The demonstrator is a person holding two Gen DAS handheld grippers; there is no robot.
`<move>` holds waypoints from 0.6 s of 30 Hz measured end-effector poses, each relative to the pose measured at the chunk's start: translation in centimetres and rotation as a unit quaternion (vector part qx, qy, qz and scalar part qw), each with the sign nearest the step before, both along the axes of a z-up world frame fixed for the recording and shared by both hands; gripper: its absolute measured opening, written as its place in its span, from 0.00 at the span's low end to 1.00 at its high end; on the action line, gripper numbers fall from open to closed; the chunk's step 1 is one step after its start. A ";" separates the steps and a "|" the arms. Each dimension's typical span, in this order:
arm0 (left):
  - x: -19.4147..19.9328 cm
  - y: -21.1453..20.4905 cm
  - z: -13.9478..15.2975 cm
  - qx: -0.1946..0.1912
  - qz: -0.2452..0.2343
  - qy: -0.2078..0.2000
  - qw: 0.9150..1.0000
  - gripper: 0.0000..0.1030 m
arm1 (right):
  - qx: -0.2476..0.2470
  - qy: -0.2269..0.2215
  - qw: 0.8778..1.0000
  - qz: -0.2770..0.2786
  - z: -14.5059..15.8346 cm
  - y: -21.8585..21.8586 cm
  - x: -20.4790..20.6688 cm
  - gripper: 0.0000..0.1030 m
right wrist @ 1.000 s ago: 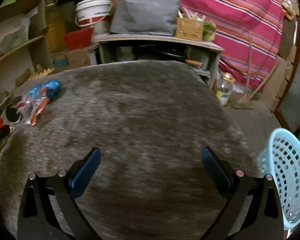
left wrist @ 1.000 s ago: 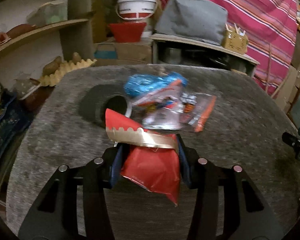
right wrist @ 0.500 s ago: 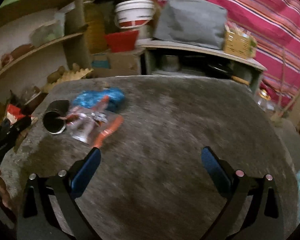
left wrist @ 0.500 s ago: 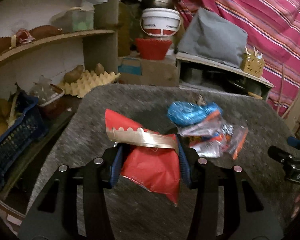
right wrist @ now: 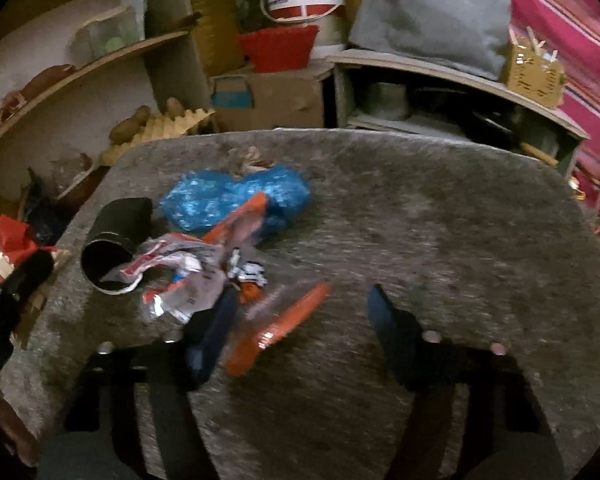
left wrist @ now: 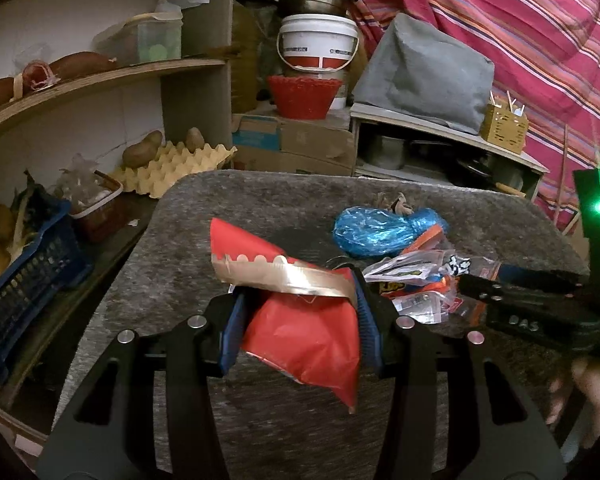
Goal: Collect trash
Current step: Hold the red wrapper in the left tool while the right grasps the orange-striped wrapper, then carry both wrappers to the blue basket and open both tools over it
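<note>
Red wrapper (left wrist: 300, 332) pinched in left tongs (left wrist: 298, 320); right tongs (right wrist: 300, 320) spread wide.

Held above the grey tabletop (left wrist: 260, 208), near side of the blue bag (left wrist: 384, 230). Black cup (right wrist: 116, 244) hidden behind the wrapper in left view, plain only in right view, lying on its side left of the blue bag (right wrist: 236, 196). Clear snack wrappers (right wrist: 204, 272) blurred there, one right finger (right wrist: 212, 332) over them, contact unclear. Right tongs (left wrist: 520, 292) seen side-on at left view's edge.

On the table (right wrist: 440, 220), the cup (right wrist: 114, 244) lies left of the wrappers (right wrist: 196, 272), the bag (right wrist: 236, 198) behind them.
</note>
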State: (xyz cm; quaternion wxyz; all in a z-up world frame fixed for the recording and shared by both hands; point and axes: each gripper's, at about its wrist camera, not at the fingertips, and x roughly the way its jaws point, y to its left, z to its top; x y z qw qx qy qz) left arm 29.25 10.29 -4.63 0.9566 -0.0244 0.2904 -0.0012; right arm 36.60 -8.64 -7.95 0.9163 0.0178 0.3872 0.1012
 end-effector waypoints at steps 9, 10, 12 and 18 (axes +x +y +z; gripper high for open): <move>-0.4 -1.4 0.2 0.006 -0.007 -0.001 1.000 0.46 | -0.035 -0.042 0.998 0.013 1.8 -1.5 -3.1 0.15; -0.4 -1.5 0.3 0.006 -0.007 -0.002 1.000 0.46 | -0.033 -0.045 0.998 0.004 2.1 -2.2 -3.6 0.14; -0.7 -2.1 0.5 0.004 -0.010 -0.004 1.000 0.46 | -0.021 -0.047 0.999 -0.018 2.6 -4.5 -4.8 0.14; -1.3 -4.6 0.9 -0.010 -0.034 -0.008 0.999 0.46 | -0.009 -0.059 0.995 -0.085 3.8 -11.7 -9.0 0.14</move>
